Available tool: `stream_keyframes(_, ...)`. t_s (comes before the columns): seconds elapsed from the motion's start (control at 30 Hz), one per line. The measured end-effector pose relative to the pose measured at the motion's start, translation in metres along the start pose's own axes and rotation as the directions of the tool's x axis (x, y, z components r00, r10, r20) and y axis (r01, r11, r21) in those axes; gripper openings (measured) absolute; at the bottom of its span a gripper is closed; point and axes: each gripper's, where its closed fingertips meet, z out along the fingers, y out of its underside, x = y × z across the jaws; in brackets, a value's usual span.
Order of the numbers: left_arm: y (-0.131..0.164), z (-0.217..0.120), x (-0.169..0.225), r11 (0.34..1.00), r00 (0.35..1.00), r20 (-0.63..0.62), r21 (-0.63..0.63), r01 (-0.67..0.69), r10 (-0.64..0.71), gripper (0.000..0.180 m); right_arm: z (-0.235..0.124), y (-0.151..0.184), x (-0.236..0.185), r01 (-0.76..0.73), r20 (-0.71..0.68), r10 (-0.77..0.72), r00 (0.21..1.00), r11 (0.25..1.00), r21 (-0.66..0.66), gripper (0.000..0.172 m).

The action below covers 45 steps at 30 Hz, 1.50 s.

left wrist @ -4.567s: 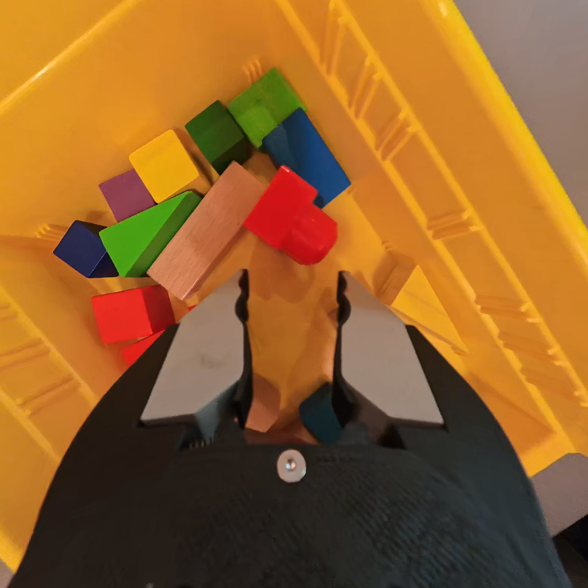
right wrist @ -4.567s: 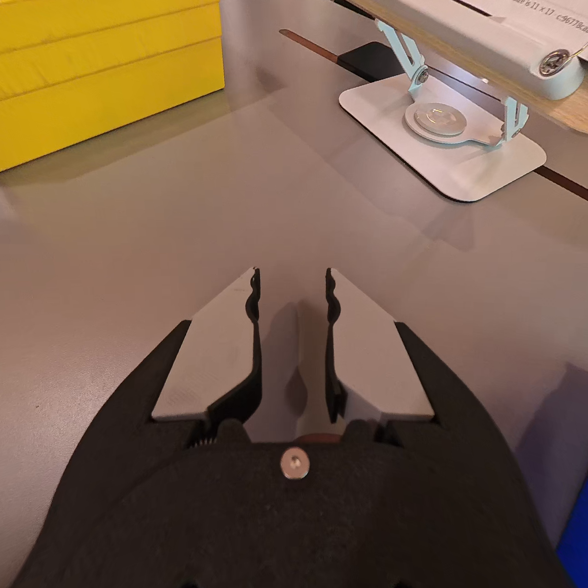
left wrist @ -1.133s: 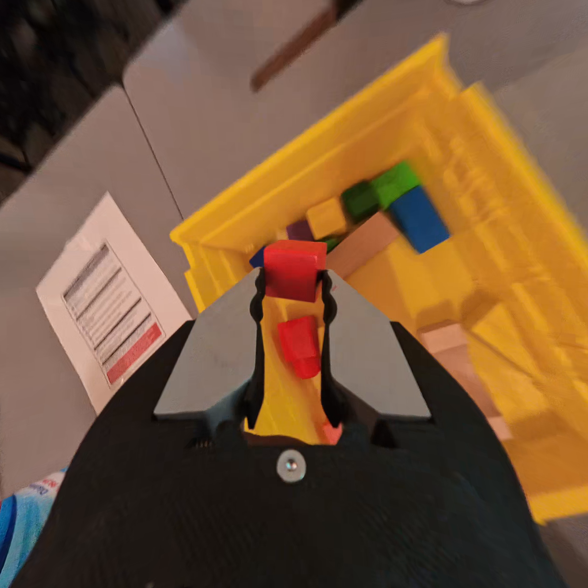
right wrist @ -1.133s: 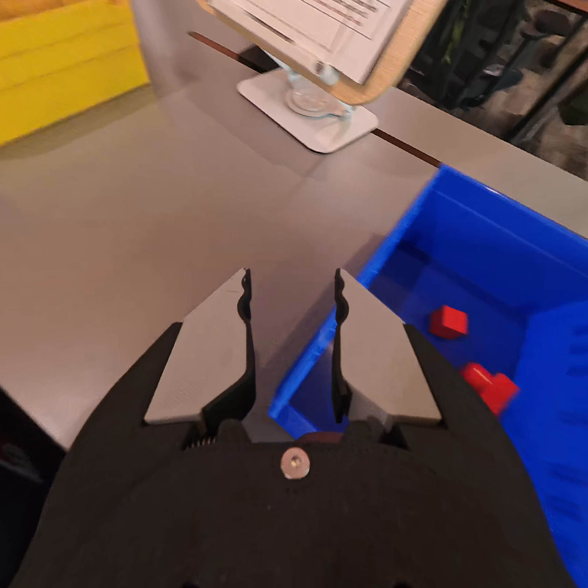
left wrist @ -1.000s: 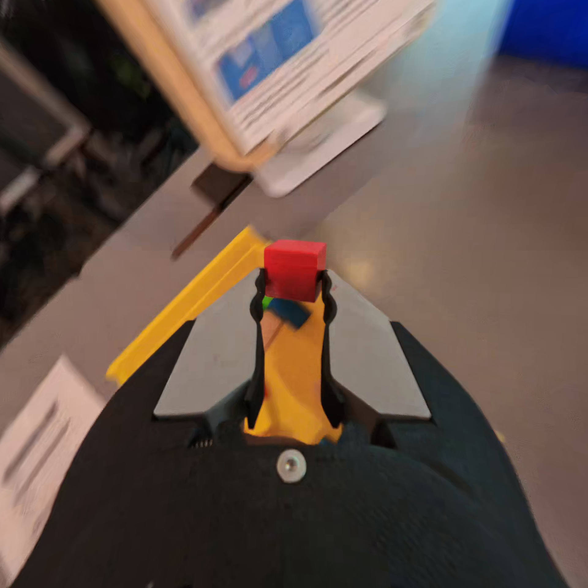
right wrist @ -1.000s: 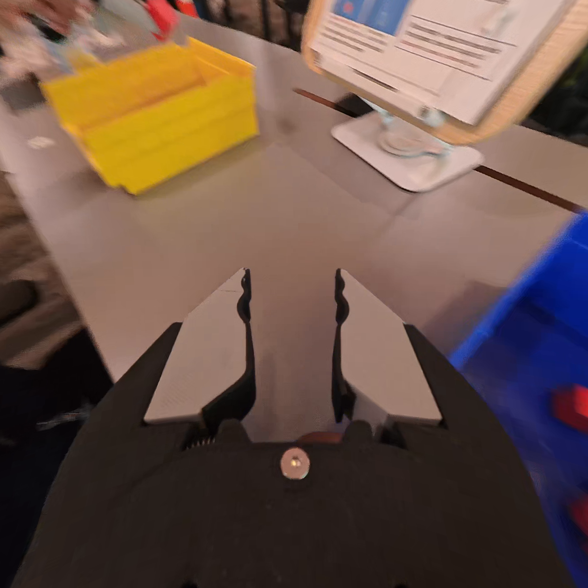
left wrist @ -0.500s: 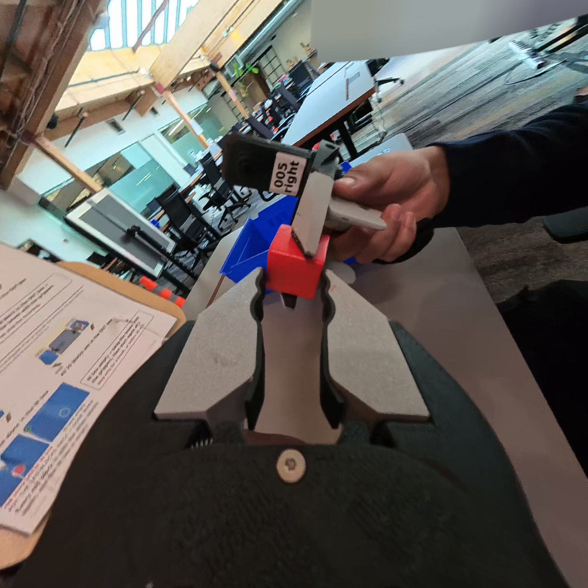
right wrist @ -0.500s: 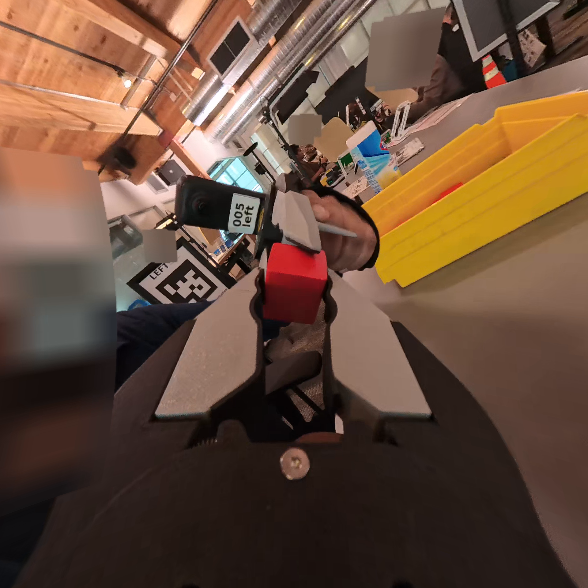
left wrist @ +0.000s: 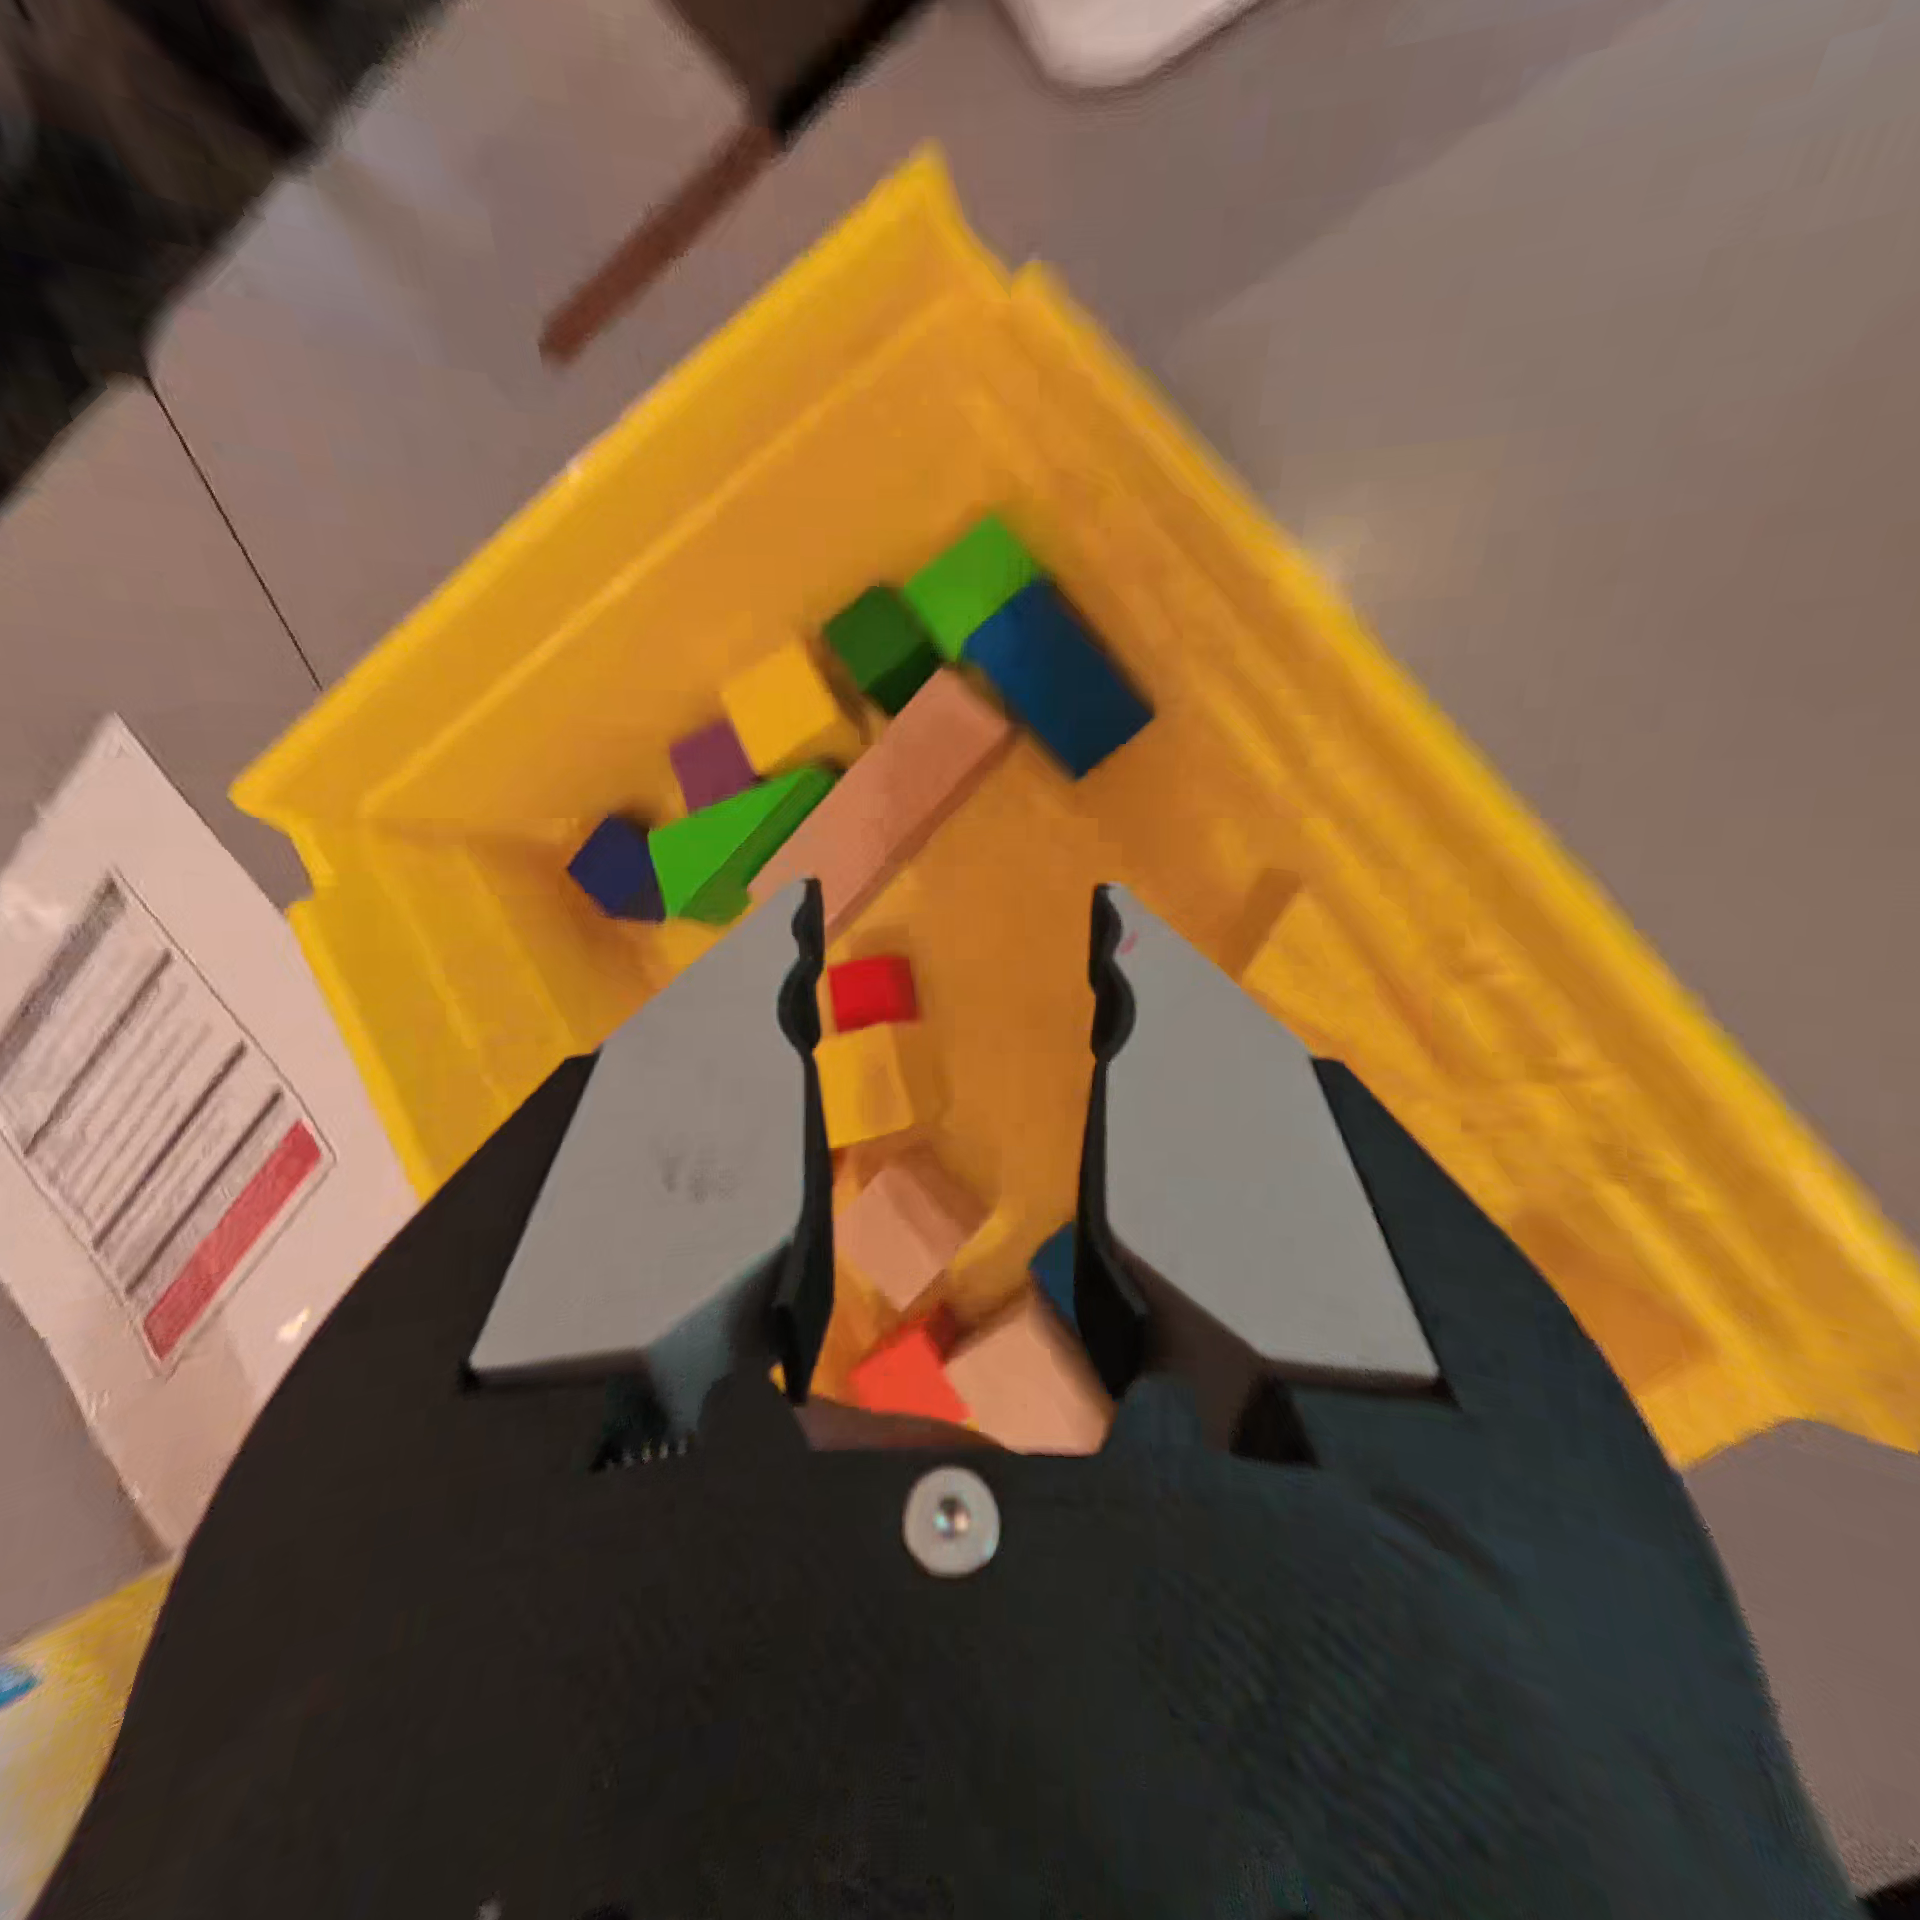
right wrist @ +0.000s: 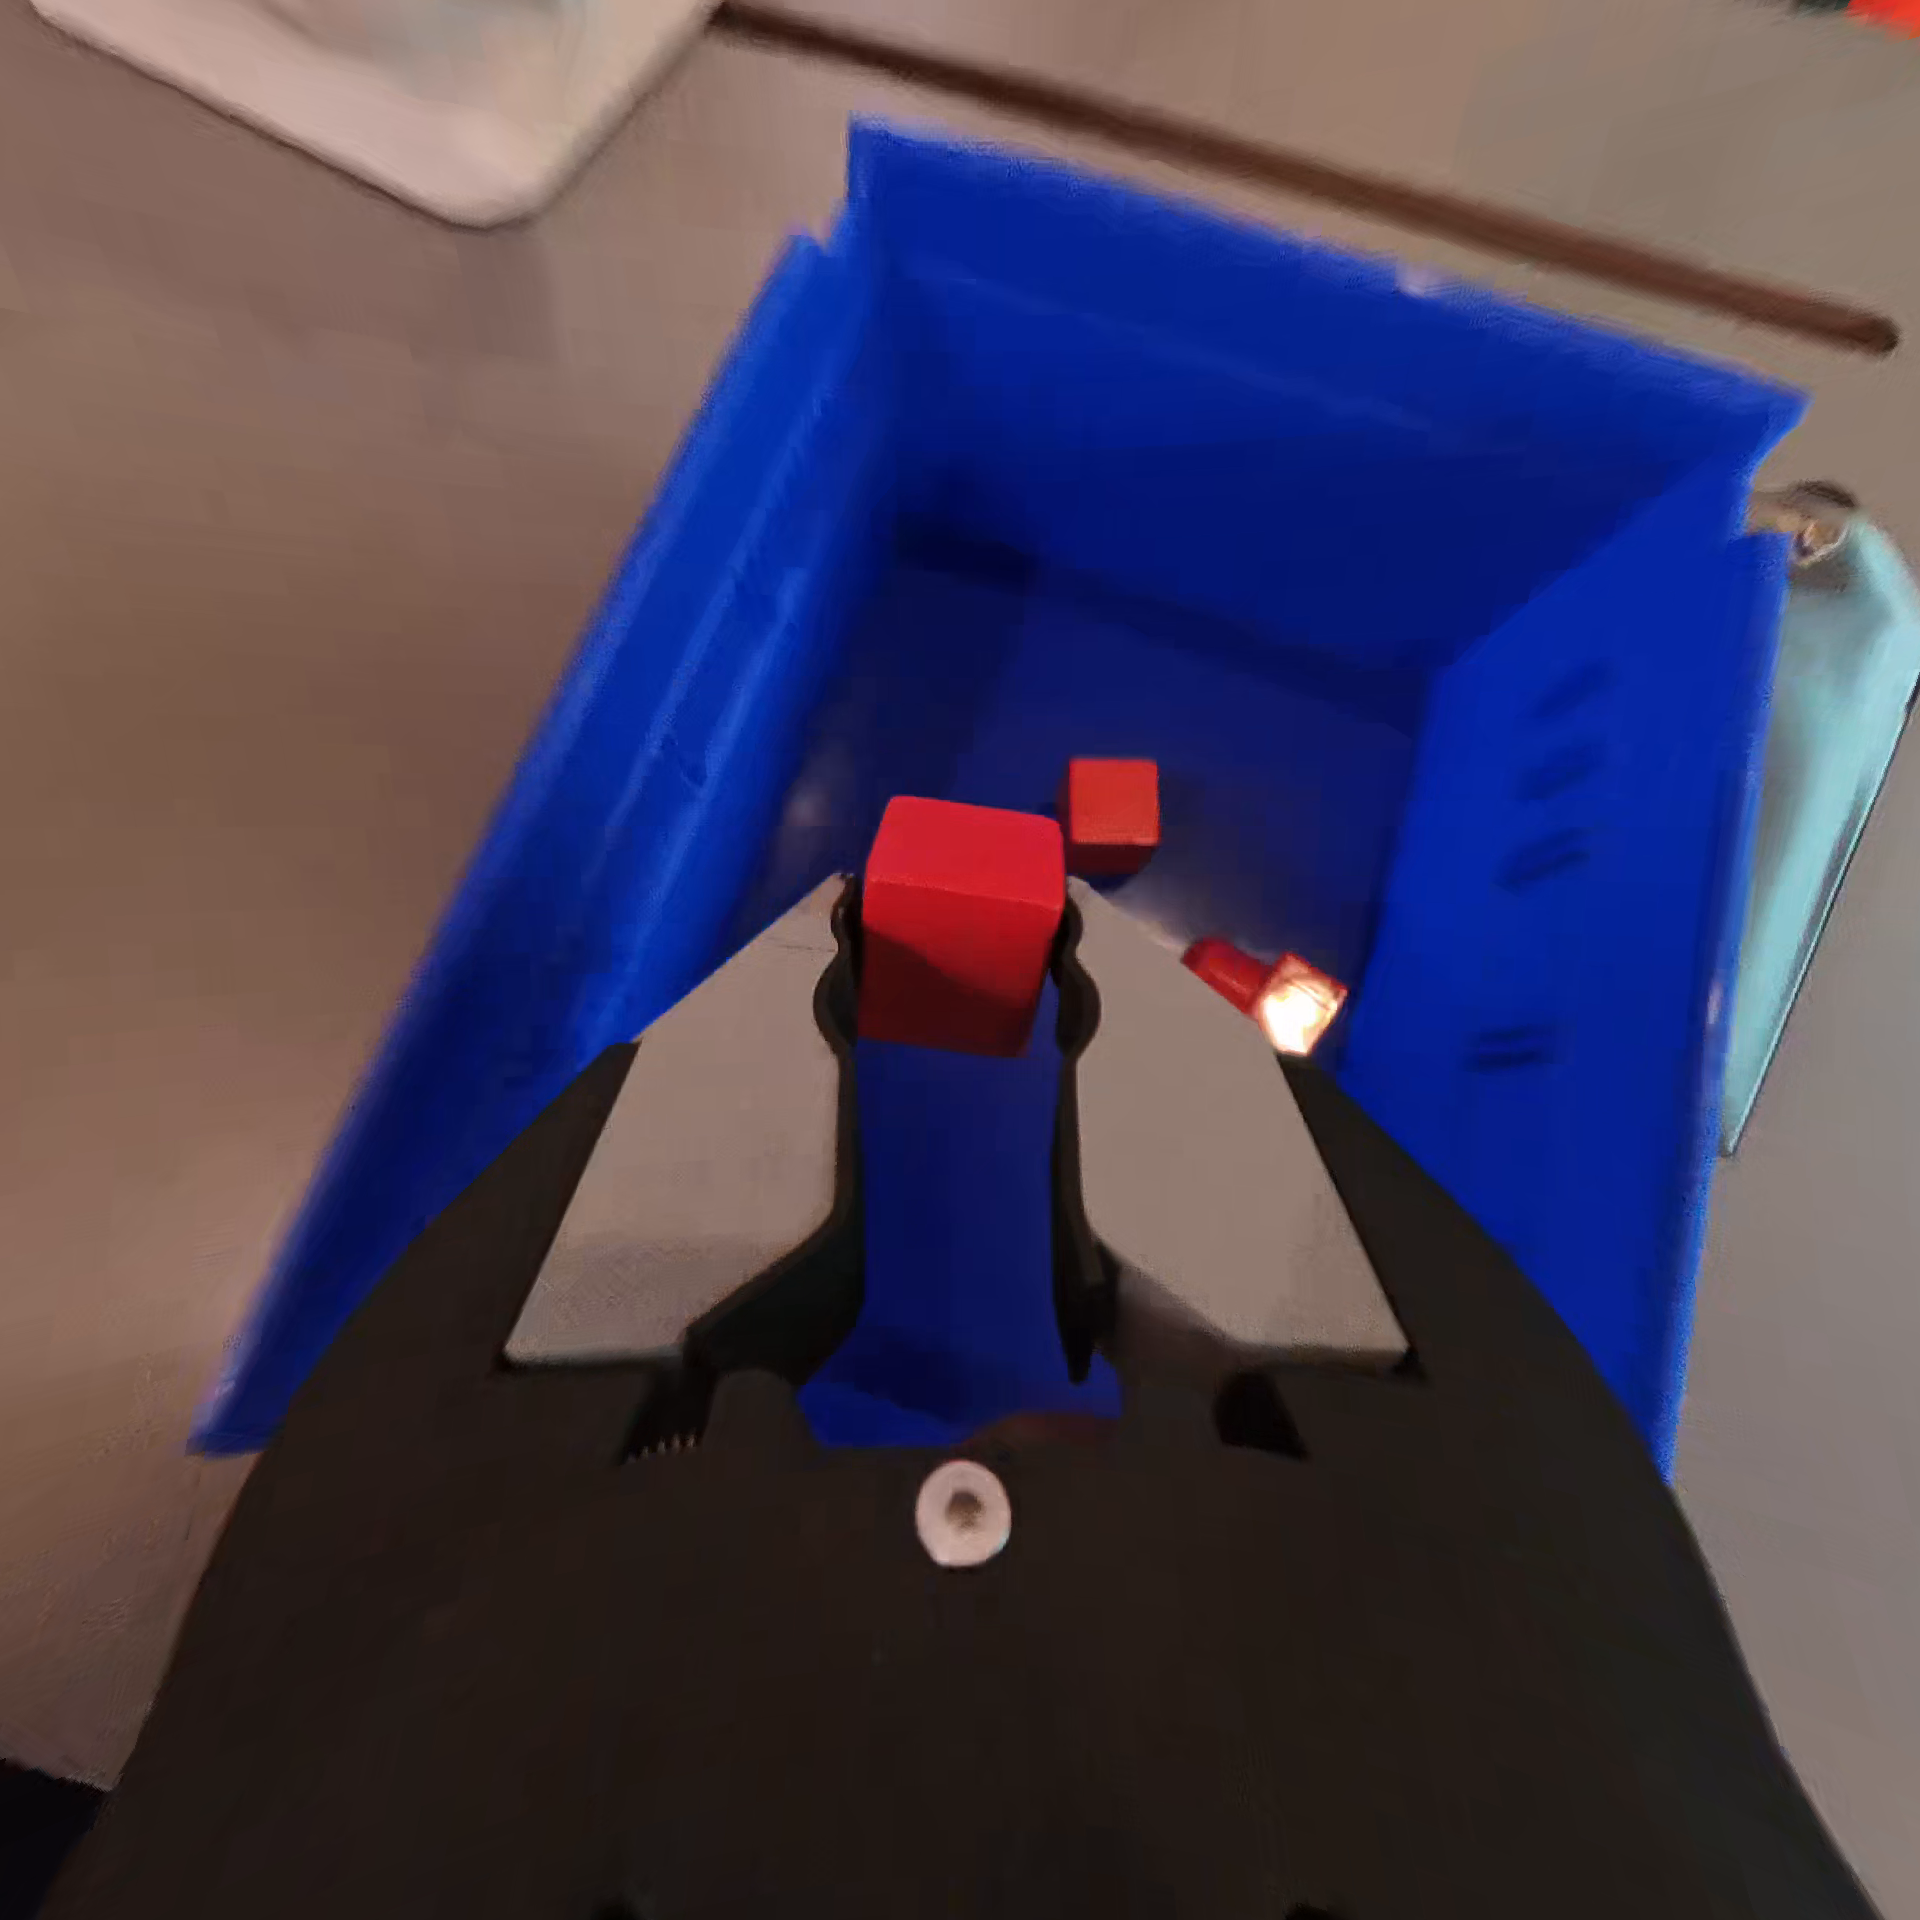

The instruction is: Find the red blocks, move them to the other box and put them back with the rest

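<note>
The right gripper (right wrist: 956, 961) is clamped on a red cube (right wrist: 961, 930), both pads pressed against its opposite flat sides, cube riding right at the fingertips. It hangs above the open blue box (right wrist: 727, 644). Past the fingertips, down on the box floor, a second red cube (right wrist: 1112, 816) lies just beyond the held one, and off to the right a red peg-shaped block (right wrist: 1242, 982) lies near the wall, catching a bright glare.

The cube looks like painted wood: light, rigid, nothing to crush, so a firm pinch is safe. The paint looks smooth and may be a little slick, and it is held only near the tips, so I judge a twist could let it slide. Flat parallel faces are the place to grip, and that is how it is taken.

Over to the left gripper (left wrist: 951, 961): fingers standing apart, nothing between the pads. It hovers over the yellow box (left wrist: 582, 582). Below the gap, close to the left finger, one small red block (left wrist: 871, 992) sits on the box floor. Further out lie a natural wood bar (left wrist: 894, 790), green wedge (left wrist: 727, 847), blue block (left wrist: 1055, 675) and others. The picture is blurred. That red block has square sides too, so I'd come straight down on two opposite faces.
</note>
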Motion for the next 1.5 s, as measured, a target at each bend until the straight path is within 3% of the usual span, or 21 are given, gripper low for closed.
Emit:
stream_keyframes(0.1, 0.037, 0.035, -0.024, 0.979, 0.999, 0.010, -0.201, 0.036, -0.035, 0.049, 0.032, 0.034, 0.008, 0.047, -0.032, -0.055, 0.998, 0.976, -0.214, 0.034)
stream_keyframes(0.2, 0.053, 0.055, -0.031, 0.949, 0.999, 0.005, -0.312, 0.051, -0.052, 0.046, 0.049, 0.055, 0.016, 0.070, -0.061, -0.096, 0.994, 0.938, -0.340, 0.035)
stream_keyframes(0.27, 0.063, 0.063, -0.033, 0.921, 0.999, 0.000, -0.389, 0.034, -0.037, 0.045, 0.052, 0.054, 0.015, 0.058, -0.053, -0.081, 0.995, 0.939, -0.338, 0.036)
stream_keyframes(0.33, 0.075, 0.068, -0.036, 0.886, 1.000, 0.009, -0.463, 0.024, -0.022, 0.041, 0.049, 0.048, 0.017, 0.040, -0.059, -0.062, 0.996, 0.950, -0.310, 0.050)
stream_keyframes(0.4, 0.074, 0.072, -0.035, 0.886, 0.999, -0.012, -0.463, 0.038, -0.050, 0.025, 0.042, 0.041, 0.017, 0.036, -0.065, -0.056, 0.996, 0.961, -0.275, 0.052)
stream_keyframes(0.53, 0.070, 0.072, -0.032, 0.894, 0.998, -0.043, -0.447, 0.023, -0.048, 0.021, 0.017, 0.015, 0.004, 0.046, -0.062, -0.055, 0.997, 0.990, -0.136, 0.050)
stream_keyframes(0.6, 0.053, 0.067, -0.033, 0.930, 0.999, -0.023, -0.366, 0.018, -0.029, 0.020, 0.001, -0.003, -0.018, 0.054, -0.015, -0.055, 0.998, 0.998, -0.024, 0.047)
stream_keyframes(0.67, 0.015, 0.051, -0.023, 0.981, 1.000, -0.028, -0.193, -0.008, 0.003, 0.020, -0.017, -0.023, -0.052, 0.064, 0.081, -0.072, 0.994, 0.993, 0.099, 0.047)
stream_keyframes(0.73, -0.037, 0.020, 0.004, 0.996, 0.995, -0.061, 0.048, -0.080, 0.083, 0.020, -0.036, -0.042, -0.099, 0.052, 0.242, -0.109, 0.964, 0.972, 0.229, 0.044)
stream_keyframes(0.77, -0.065, -0.001, 0.029, 0.973, 0.985, -0.100, 0.196, -0.123, 0.144, 0.020, -0.046, -0.050, -0.127, 0.031, 0.354, -0.132, 0.926, 0.960, 0.279, 0.042)
stream_keyframes(0.83, -0.108, -0.046, 0.091, 0.874, 0.939, -0.186, 0.453, -0.179, 0.288, 0.020, -0.068, -0.060, -0.185, -0.043, 0.592, -0.169, 0.788, 0.944, 0.327, 0.041)
stream_keyframes(0.9, -0.133, -0.094, 0.162, 0.679, 0.844, -0.186, 0.689, -0.254, 0.504, 0.021, -0.091, -0.068, -0.235, -0.129, 0.787, -0.189, 0.588, 0.938, 0.321, 0.042)
stream_keyframes(0.97, -0.139, -0.130, 0.224, 0.474, 0.745, -0.118, 0.833, -0.286, 0.656, 0.020, -0.111, -0.077, -0.272, -0.219, 0.905, -0.184, 0.384, 0.934, 0.282, 0.043)
stream_keyframes(1.07, -0.144, -0.148, 0.279, 0.320, 0.684, -0.026, 0.896, -0.308, 0.729, 0.020, -0.135, -0.079, -0.313, -0.268, 0.974, -0.174, 0.147, 0.941, 0.209, 0.043)
stream_keyframes(1.13, -0.145, -0.149, 0.302, 0.285, 0.663, -0.013, 0.909, -0.303, 0.749, 0.020, -0.141, -0.077, -0.330, -0.267, 0.979, -0.182, 0.088, 0.943, 0.199, 0.044)
stream_keyframes(1.2, -0.146, -0.150, 0.318, 0.259, 0.649, -0.005, 0.919, -0.296, 0.761, 0.020, -0.137, -0.077, -0.337, -0.269, 0.981, -0.173, 0.085, 0.944, 0.190, 0.043)
stream_keyframes(1.23, -0.149, -0.147, 0.322, 0.258, 0.660, 0.008, 0.917, -0.305, 0.751, 0.020, -0.137, -0.076, -0.338, -0.273, 0.983, -0.169, 0.068, 0.945, 0.182, 0.039)
stream_keyframes(1.27, -0.151, -0.145, 0.324, 0.255, 0.669, 0.019, 0.916, -0.309, 0.743, 0.020, -0.138, -0.074, -0.338, -0.280, 0.985, -0.166, 0.041, 0.945, 0.170, 0.023)
stream_keyframes(1.37, -0.154, -0.136, 0.328, 0.292, 0.686, -0.011, 0.910, -0.295, 0.728, 0.020, -0.135, -0.073, -0.329, -0.317, 0.992, -0.124, 0.006, 0.941, 0.120, 0.021)
stream_keyframes(1.43, -0.156, -0.125, 0.325, 0.355, 0.721, -0.037, 0.887, -0.296, 0.692, 0.022, -0.126, -0.072, -0.321, -0.332, 0.995, -0.093, 0.035, 0.938, 0.099, 0.019)
stream_keyframes(1.5, -0.159, -0.121, 0.305, 0.392, 0.779, 0.014, 0.859, -0.330, 0.627, 0.034, -0.122, -0.075, -0.304, -0.355, 0.990, -0.093, 0.109, 0.926, 0.126, 0.019)
